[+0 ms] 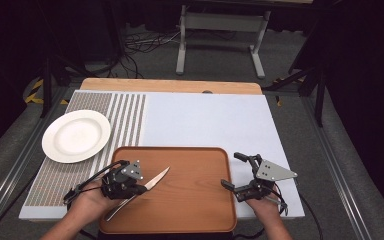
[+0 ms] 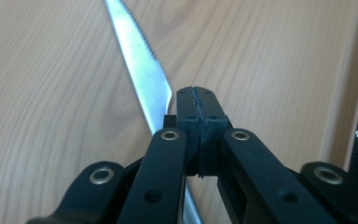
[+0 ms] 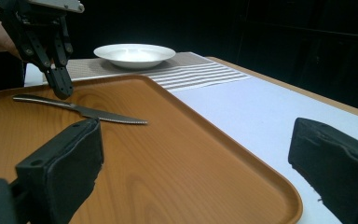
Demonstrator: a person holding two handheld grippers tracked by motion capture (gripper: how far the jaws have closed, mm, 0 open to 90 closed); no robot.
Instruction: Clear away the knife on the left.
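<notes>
A steel knife point(image 1: 152, 181) with a serrated blade lies flat and aslant on the wooden tray point(image 1: 195, 210). My left gripper point(image 1: 141, 190) is over the knife's middle, its jaws shut pad to pad with nothing between them. In the left gripper view the closed tip point(image 2: 198, 100) sits just right of the blade point(image 2: 140, 70). The right gripper view has that tip point(image 3: 61, 87) hovering just above the knife's handle point(image 3: 42, 100). My right gripper point(image 1: 231, 170) stands open at the tray's right edge, its pads wide apart and bare point(image 3: 196, 163).
A white plate point(image 1: 55, 150) sits on the striped left part of the placemat point(image 1: 205, 120); it also shows beyond the tray point(image 3: 279, 196) as a plate point(image 3: 135, 53). The wooden table edge point(image 1: 170, 85) runs along the back. A metal stand stands on the floor behind.
</notes>
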